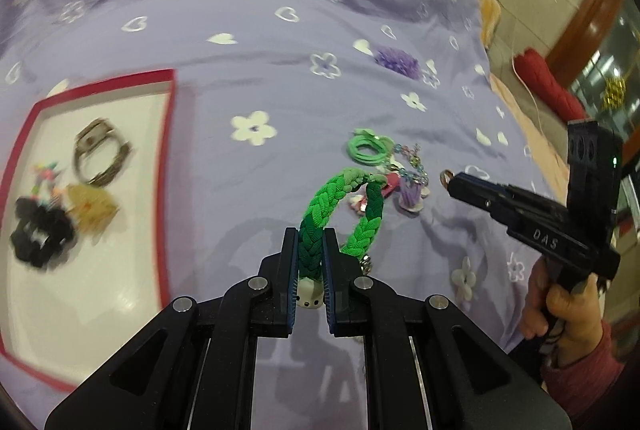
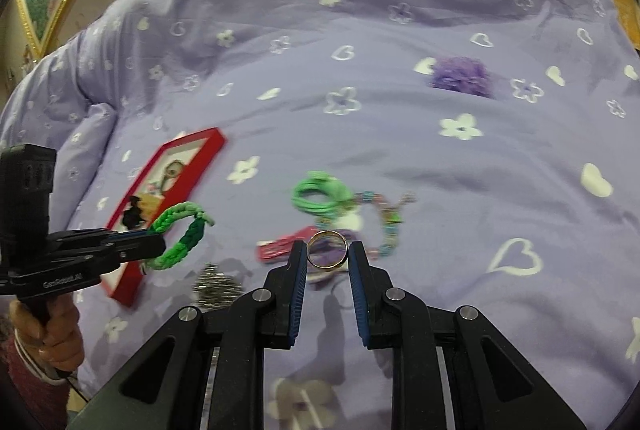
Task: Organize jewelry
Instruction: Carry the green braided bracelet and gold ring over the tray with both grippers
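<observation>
Both grippers hold something: my left gripper (image 1: 310, 242) pinches the green braided bracelet (image 1: 344, 205), my right gripper (image 2: 328, 254) squeezes the gold ring (image 2: 327, 249). I should carry both gently over the red box (image 1: 166, 157), then let go

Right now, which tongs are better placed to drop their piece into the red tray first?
Probably left tongs: they hold the green braided bracelet beside the red tray. Right tongs hold the ring farther off.
</observation>
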`<state>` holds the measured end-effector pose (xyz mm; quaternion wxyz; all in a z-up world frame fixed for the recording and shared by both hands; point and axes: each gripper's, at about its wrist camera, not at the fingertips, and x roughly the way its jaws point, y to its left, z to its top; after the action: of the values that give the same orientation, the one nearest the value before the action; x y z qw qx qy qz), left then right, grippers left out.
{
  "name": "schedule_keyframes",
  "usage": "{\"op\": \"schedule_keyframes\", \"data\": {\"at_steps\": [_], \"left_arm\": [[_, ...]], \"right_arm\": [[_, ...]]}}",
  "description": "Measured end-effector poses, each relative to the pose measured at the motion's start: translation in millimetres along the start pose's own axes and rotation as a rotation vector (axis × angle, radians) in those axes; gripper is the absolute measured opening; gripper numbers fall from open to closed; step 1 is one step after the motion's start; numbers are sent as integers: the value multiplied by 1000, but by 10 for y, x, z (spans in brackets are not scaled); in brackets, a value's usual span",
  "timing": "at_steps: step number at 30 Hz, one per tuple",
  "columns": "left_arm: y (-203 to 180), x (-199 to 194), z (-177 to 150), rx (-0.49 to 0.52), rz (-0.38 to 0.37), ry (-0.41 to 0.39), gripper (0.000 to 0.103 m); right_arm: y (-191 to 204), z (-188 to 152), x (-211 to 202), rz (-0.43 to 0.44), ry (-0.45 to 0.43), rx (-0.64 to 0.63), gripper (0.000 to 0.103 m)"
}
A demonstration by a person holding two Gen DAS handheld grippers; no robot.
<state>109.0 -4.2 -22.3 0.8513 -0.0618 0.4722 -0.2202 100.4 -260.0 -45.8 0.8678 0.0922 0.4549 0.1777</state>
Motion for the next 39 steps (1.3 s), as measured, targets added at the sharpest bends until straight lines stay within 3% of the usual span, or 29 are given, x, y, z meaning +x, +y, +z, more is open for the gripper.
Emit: {"op": "schedule_keyframes", "data": {"at_steps": [24,39], "left_arm": [[1102,-781,-466,-262,133,-114,10],[1717,-848,-558,-384,231,-98,10]], "right_arm": [[1445,16,329,208,51,-194,21],[2202,90,816,290,127,-313,21]]}}
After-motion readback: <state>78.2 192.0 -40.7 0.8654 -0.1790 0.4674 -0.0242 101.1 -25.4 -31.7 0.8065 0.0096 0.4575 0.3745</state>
